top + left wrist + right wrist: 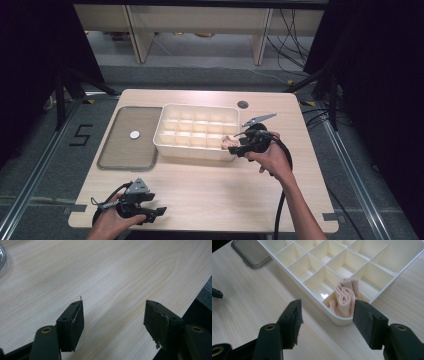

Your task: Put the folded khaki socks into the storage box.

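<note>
The rolled cloth (345,300) sits in a corner cell of the divided tray (312,301); my right tool (327,315) gapes empty beside it, my left tool (113,317) wide over the worktop (112,272).

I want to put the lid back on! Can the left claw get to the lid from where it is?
Probably yes. The left claw is open and holds nothing, and only bare table lies between it and the lid further up on the same side.

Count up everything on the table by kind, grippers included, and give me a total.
Divided organizer box: 1
Clear lid: 1
Rolled pink cloth: 1
Left gripper, right gripper: 2
Total: 5
</note>
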{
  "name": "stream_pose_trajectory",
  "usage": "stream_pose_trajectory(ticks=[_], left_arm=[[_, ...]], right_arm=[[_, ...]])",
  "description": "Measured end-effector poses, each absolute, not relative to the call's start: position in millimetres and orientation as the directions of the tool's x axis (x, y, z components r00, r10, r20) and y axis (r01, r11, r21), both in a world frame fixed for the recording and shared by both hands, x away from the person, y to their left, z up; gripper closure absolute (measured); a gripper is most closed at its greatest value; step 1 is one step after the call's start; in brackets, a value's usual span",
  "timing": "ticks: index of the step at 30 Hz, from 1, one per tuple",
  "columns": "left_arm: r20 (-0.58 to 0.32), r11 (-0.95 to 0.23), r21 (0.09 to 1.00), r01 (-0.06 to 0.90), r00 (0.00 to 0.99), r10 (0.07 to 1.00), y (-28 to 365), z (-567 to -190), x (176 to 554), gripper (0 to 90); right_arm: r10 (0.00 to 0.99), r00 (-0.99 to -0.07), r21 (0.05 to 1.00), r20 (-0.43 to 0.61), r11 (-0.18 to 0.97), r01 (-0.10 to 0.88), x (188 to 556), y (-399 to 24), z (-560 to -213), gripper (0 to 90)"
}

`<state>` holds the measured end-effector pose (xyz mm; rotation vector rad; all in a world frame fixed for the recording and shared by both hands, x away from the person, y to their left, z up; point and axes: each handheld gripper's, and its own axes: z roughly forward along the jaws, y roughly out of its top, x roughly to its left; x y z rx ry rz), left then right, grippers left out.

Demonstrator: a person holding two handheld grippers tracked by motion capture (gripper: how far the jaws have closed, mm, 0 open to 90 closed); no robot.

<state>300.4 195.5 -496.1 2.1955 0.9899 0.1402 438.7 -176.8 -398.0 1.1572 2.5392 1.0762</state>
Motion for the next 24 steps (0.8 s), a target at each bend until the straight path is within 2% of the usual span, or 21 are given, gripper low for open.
stream_pose_trajectory(ticks=[16, 23, 24], left_arm=[[-0.191, -0.423, 0.663, 0.618, 0.686, 0.702, 197, -495, 301, 28.2], [-0.183, -0.417, 0.662, 0.622, 0.674, 0.716, 196, -497, 302, 27.5], [-0.182, -0.418, 0.662, 0.622, 0.675, 0.715, 196, -497, 302, 27.5]], right_arm=[[0.716, -0.684, 0.682, 0.138, 0.432, 0.590, 425, -181, -401, 34.1], [0.731, -0.659, 0.675, 0.174, 0.398, 0.621, 413, -182, -404, 30.1], [0.735, -0.654, 0.697, 0.176, 0.376, 0.610, 412, -181, -407, 29.6]])
